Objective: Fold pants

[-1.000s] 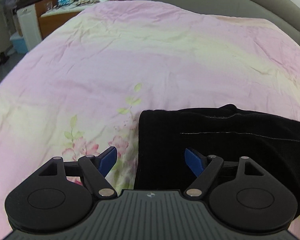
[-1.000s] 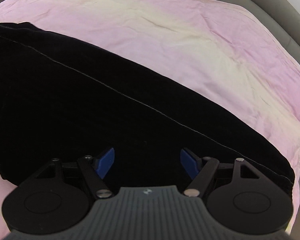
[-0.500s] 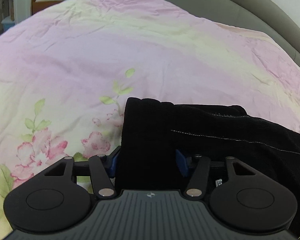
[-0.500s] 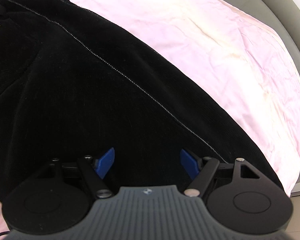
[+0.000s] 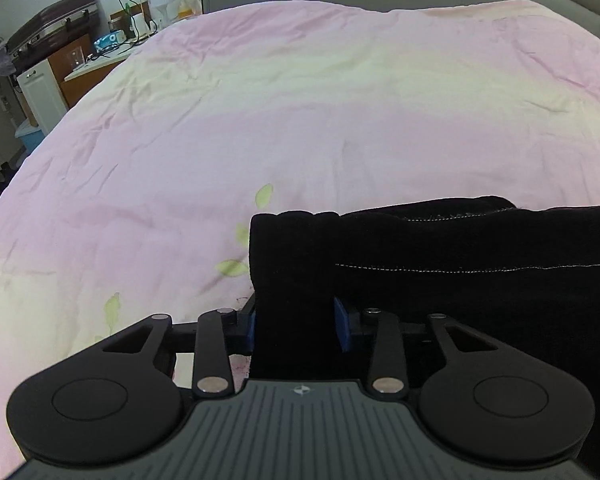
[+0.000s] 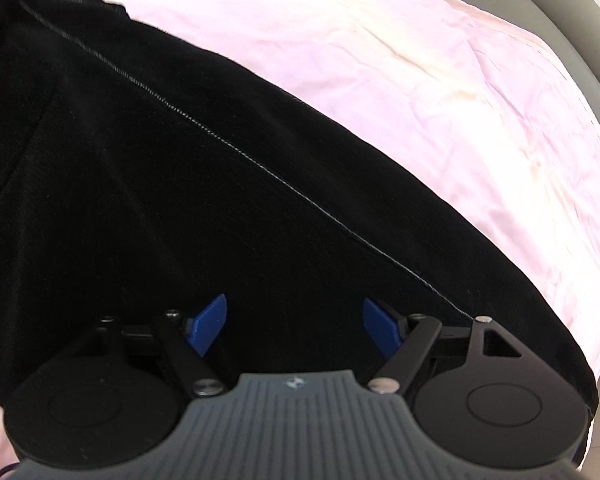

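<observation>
matt black velvety pants on smooth, creased cotton-like bedspread.

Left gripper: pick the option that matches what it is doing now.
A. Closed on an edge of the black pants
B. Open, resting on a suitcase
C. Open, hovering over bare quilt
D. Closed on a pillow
A. In the left wrist view, the left gripper has its blue pads pressed against a bunched end of the black pants, which lie on the pink quilt.
</observation>
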Demonstrator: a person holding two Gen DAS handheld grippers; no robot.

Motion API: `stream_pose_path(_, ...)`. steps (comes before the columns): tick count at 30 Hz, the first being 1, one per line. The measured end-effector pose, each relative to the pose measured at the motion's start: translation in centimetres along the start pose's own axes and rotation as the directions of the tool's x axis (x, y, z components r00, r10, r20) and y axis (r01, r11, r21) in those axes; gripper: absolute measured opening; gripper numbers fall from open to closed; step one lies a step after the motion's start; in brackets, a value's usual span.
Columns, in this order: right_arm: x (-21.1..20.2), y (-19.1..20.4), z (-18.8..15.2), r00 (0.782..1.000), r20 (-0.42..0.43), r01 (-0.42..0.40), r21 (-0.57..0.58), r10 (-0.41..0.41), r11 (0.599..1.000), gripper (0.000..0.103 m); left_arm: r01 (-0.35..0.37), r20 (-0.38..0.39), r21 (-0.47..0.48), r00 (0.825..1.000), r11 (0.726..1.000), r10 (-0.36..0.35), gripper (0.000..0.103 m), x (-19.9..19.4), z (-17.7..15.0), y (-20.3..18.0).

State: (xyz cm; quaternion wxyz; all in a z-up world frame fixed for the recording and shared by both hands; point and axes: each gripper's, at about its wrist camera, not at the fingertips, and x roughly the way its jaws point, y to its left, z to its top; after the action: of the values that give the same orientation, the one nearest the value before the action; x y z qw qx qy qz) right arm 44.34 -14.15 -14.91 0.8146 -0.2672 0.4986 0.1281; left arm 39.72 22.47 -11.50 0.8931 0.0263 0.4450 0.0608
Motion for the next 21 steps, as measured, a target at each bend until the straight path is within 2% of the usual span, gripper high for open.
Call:
stream_pose_path(2,-0.8,-0.6,-0.6,1.000,0.004,0.001,0.004,-0.001,1.000,0.072,-0.035,0.004,0.013,0.999,0.999,0.035,0.054,-0.5,0.1,-0.3)
stream_pose_path(5,-2.4,-1.6,-1.8,1.000,0.019,-0.002,0.041,0.002,0.999,0.072,-0.117,0.044,0.125,0.993,0.985,0.113,0.076,-2.9,-0.1,-1.4)
stream_pose_path(7,-3.5,-2.5,-3.2,0.999,0.034,-0.023,0.091,0.020,0.996,0.073,-0.174,0.085,0.183,0.983,0.968,0.161,0.077,-5.0,-0.6,-2.2)
stream_pose_path(9,-4.8,-3.0,-4.7,0.998,0.050,-0.042,0.132,0.036,0.990,0.073,-0.187,0.122,0.212,0.979,0.959,0.164,0.077,-7.6,-1.1,-3.3)
stream_pose_path(12,-6.8,-3.2,-7.4,0.995,0.076,-0.076,0.187,0.062,0.979,0.073,-0.130,0.137,0.204,0.985,0.970,0.103,0.077,-11.7,-2.2,-5.3)
stream_pose_path(14,-8.3,-3.1,-9.4,0.992,0.101,-0.102,0.219,0.081,0.970,0.073,-0.034,0.117,0.211,0.993,0.977,0.009,0.073,-14.2,-3.1,-7.4)
stream_pose_path(15,-8.9,-2.9,-10.4,0.990,0.112,-0.112,0.232,0.088,0.966,0.073,0.010,0.107,0.217,0.994,0.976,-0.034,0.066,-15.3,-3.8,-8.6)
stream_pose_path(18,-10.8,-2.1,-13.8,0.987,0.136,-0.124,0.267,0.090,0.956,0.072,0.143,0.091,0.262,0.981,0.954,-0.172,0.056,-18.3,-6.6,-12.7)
stream_pose_path(21,-12.5,-1.1,-17.4,0.982,0.167,-0.139,0.315,0.089,0.939,0.072,0.241,0.069,0.301,0.959,0.923,-0.273,0.051,-19.8,-9.7,-16.9)
